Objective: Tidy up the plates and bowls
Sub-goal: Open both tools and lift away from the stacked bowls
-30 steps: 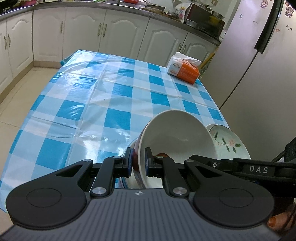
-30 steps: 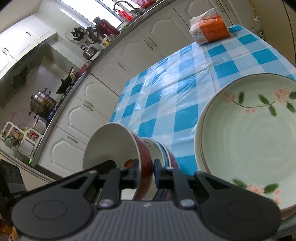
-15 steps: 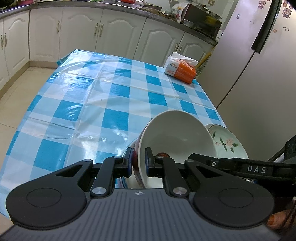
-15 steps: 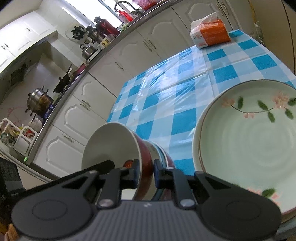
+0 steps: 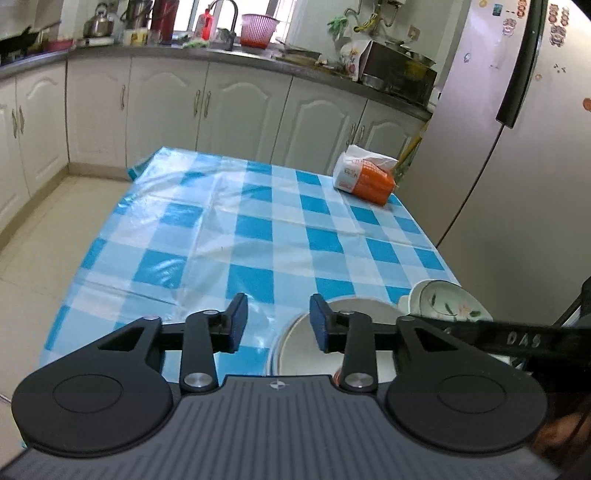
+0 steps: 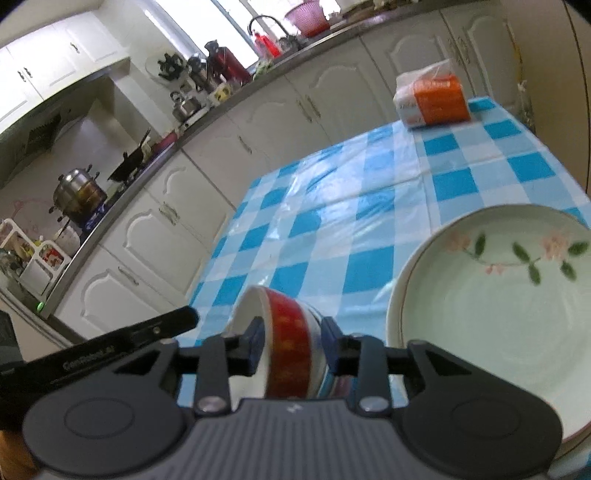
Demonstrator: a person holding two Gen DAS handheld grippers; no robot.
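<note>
Both hand-held grippers, left (image 5: 275, 320) and right (image 6: 292, 343), have just spread, releasing the red bowl (image 6: 286, 347); it sits between the right's pads.

Table (image 5: 258, 229) under a blue-and-white checked plastic cloth, glossy with window glare. Behind the table: run of cream base cabinets (image 5: 240, 110) with arched doors, grey countertop (image 5: 258, 61) above. Window (image 5: 229, 14) over the countertop, bright daylight. Sink tap (image 5: 225, 14) and pink basket (image 5: 260, 27) below the window. Right of the table: silver fridge (image 5: 517, 166). Left of the table: pale tiled floor (image 5: 48, 229). Orange tissue pack (image 5: 365, 175) at the table's far right corner.
</note>
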